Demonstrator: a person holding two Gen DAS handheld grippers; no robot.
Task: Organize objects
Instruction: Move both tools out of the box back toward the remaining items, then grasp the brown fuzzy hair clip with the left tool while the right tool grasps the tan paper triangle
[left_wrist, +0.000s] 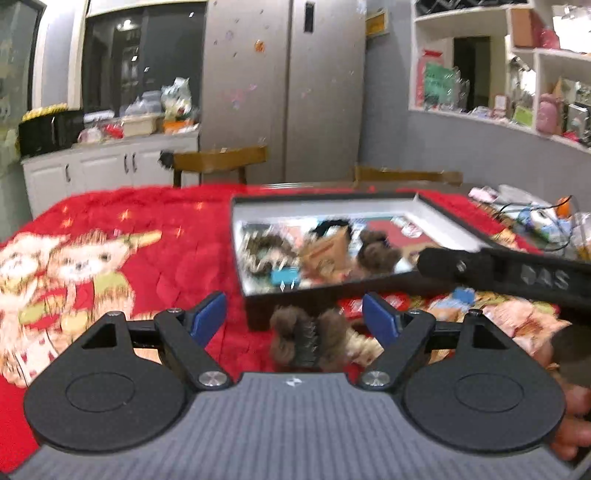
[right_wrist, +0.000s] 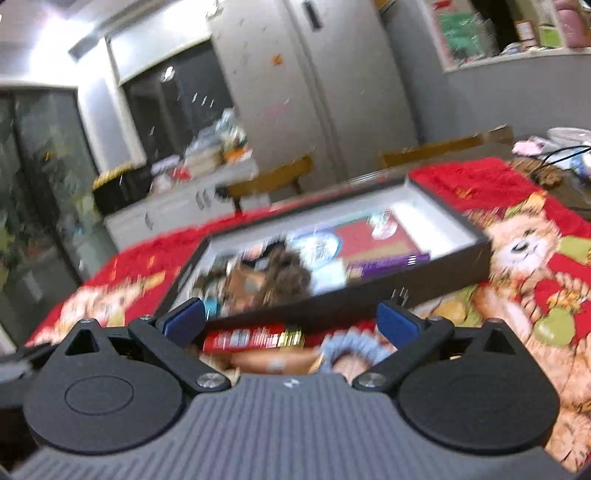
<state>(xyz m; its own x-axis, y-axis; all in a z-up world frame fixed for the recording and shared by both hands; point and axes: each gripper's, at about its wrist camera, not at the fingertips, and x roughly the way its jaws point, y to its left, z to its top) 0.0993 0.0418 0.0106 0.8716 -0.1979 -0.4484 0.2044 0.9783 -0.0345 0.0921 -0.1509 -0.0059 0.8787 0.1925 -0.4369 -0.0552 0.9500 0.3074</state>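
A shallow black box with a white inside sits on the red cartoon tablecloth and holds several small items, among them brown fluffy hair clips and packets. My left gripper is open, above a brown fluffy hair claw that lies on the cloth in front of the box. My right gripper is open in front of the box, above a red snack bar, a sausage and a blue-grey scrunchie. The right gripper's arm shows in the left wrist view.
Wooden chairs stand behind the table, with a fridge and a cluttered counter beyond. Cables and small items lie at the table's far right. Wall shelves are at the right.
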